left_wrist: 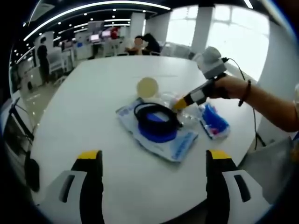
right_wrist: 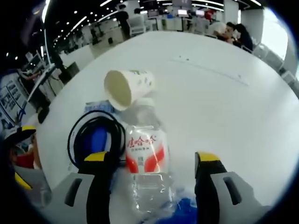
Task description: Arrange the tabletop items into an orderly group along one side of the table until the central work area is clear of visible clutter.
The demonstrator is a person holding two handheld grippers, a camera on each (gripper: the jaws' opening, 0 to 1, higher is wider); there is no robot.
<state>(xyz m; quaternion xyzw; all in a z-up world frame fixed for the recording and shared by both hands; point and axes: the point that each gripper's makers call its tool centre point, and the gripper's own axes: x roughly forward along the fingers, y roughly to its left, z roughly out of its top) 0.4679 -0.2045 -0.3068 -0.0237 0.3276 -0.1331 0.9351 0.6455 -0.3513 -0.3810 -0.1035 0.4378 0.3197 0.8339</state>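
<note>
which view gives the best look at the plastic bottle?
Right gripper view: the plastic bottle lies on its side between the open jaws of the right gripper, its red-and-white label readable, beside the paper cup. In the left gripper view it is a small clear shape near that gripper's tip, label not readable.

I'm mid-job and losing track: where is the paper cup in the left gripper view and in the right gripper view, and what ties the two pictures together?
Left gripper view: the paper cup lies on its side near the picture's centre, just beyond the black cable coil.
Right gripper view: the paper cup lies upper left of centre, mouth towards the camera, beyond the plastic bottle.
Shared landmark: the black cable coil, lying beside the cup.
</note>
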